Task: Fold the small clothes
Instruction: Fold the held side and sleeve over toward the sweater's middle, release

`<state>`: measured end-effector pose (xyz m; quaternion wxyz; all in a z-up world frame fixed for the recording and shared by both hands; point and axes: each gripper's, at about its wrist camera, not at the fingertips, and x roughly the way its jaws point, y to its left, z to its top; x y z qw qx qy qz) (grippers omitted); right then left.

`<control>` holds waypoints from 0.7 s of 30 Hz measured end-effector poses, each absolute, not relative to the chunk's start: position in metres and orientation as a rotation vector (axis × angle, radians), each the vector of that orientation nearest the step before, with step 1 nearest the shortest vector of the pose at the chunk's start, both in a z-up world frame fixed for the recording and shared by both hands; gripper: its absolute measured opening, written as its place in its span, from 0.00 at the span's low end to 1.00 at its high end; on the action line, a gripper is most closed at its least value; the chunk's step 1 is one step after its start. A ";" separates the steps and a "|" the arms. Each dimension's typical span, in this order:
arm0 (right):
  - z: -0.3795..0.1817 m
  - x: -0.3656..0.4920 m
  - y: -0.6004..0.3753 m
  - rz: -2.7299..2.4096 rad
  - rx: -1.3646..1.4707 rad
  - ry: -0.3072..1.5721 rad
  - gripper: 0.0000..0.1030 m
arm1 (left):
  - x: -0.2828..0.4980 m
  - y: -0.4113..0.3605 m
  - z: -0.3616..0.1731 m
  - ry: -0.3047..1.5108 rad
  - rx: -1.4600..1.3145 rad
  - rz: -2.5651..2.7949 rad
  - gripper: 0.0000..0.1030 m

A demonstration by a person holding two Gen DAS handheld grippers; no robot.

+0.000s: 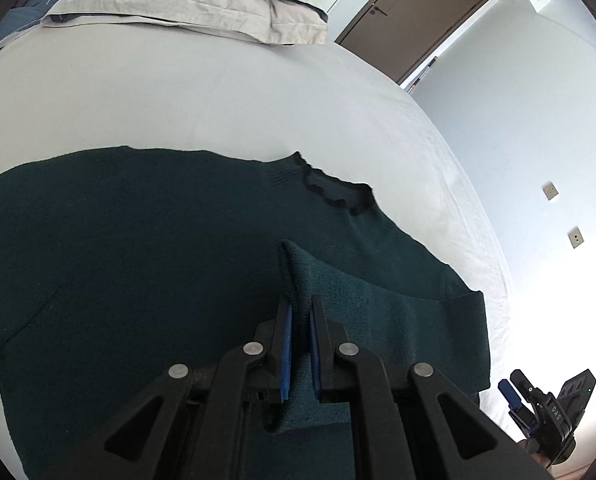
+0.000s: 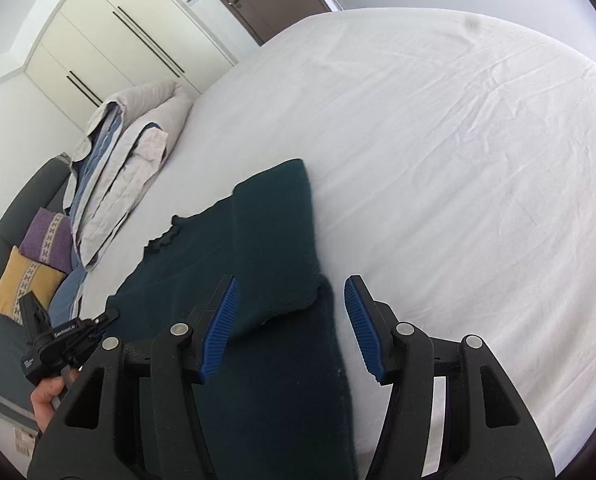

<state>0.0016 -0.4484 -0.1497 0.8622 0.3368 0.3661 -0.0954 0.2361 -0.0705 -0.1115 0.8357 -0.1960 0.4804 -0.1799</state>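
Note:
A dark green knit sweater [image 1: 138,240] lies spread flat on the white bed sheet [image 1: 178,100], its scalloped neckline [image 1: 329,188] towards the far side. My left gripper [image 1: 299,300] is shut on the sweater's ribbed sleeve cuff [image 1: 294,268], which stands up between the blue pads. In the right wrist view the sweater [image 2: 258,232] stretches away under my right gripper [image 2: 290,280]. That gripper is open, with dark fabric below the gap and its pads clear of it. The right gripper [image 1: 513,404] also shows at the bed's near right edge. The left gripper [image 2: 108,316] sits at the sweater's left side, held by a hand [image 2: 48,396].
A folded beige and blue duvet [image 2: 126,152] lies at the head of the bed, seen too in the left wrist view as a duvet [image 1: 186,4]. Purple [image 2: 46,240] and yellow [image 2: 26,284] cushions rest on a grey sofa. A brown door [image 1: 409,20] and white wardrobe [image 2: 110,40] stand beyond. White sheet [image 2: 457,160] spreads to the right.

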 end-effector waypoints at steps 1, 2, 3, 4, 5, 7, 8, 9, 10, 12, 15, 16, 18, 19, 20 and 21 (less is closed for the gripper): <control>-0.152 0.005 -0.454 -0.212 0.708 0.780 0.52 | 0.236 -0.067 -0.113 1.013 -0.411 -0.369 0.08; -0.155 0.009 -0.458 -0.223 0.707 0.790 0.52 | 0.237 -0.064 -0.116 1.011 -0.409 -0.365 0.08; -0.158 0.013 -0.463 -0.223 0.708 0.800 0.52 | 0.238 -0.063 -0.118 1.013 -0.409 -0.366 0.08; -0.161 0.019 -0.464 -0.222 0.710 0.811 0.52 | 0.237 -0.060 -0.119 1.013 -0.406 -0.363 0.08; -0.164 0.027 -0.463 -0.221 0.710 0.826 0.51 | 0.237 -0.059 -0.121 1.010 -0.405 -0.360 0.08; -0.170 0.039 -0.462 -0.209 0.688 0.863 0.50 | 0.236 -0.056 -0.125 1.008 -0.402 -0.360 0.08; -0.174 0.047 -0.459 -0.207 0.664 0.889 0.50 | 0.236 -0.057 -0.127 1.009 -0.397 -0.358 0.08; -0.180 0.055 -0.454 -0.210 0.641 0.920 0.50 | 0.235 -0.062 -0.128 1.012 -0.390 -0.357 0.08; -0.184 0.062 -0.453 -0.218 0.610 0.952 0.49 | 0.235 -0.063 -0.129 1.014 -0.383 -0.355 0.08; -0.189 0.072 -0.445 -0.218 0.534 0.983 0.35 | 0.234 -0.062 -0.131 1.013 -0.383 -0.355 0.08; -0.188 0.079 -0.436 -0.212 0.464 1.007 0.11 | 0.234 -0.061 -0.134 1.013 -0.392 -0.355 0.08; -0.187 0.079 -0.435 -0.219 0.439 1.006 0.10 | 0.234 -0.060 -0.135 1.012 -0.394 -0.355 0.08; -0.185 0.081 -0.429 -0.233 0.432 0.997 0.09 | 0.234 -0.059 -0.136 1.008 -0.398 -0.351 0.08; -0.185 0.081 -0.429 -0.237 0.450 0.990 0.09 | 0.232 -0.056 -0.135 1.005 -0.401 -0.348 0.08; -0.187 0.081 -0.430 -0.236 0.469 0.987 0.09 | 0.232 -0.055 -0.136 1.002 -0.403 -0.342 0.08; -0.189 0.083 -0.429 -0.231 0.478 0.989 0.09 | 0.234 -0.057 -0.138 1.001 -0.405 -0.338 0.08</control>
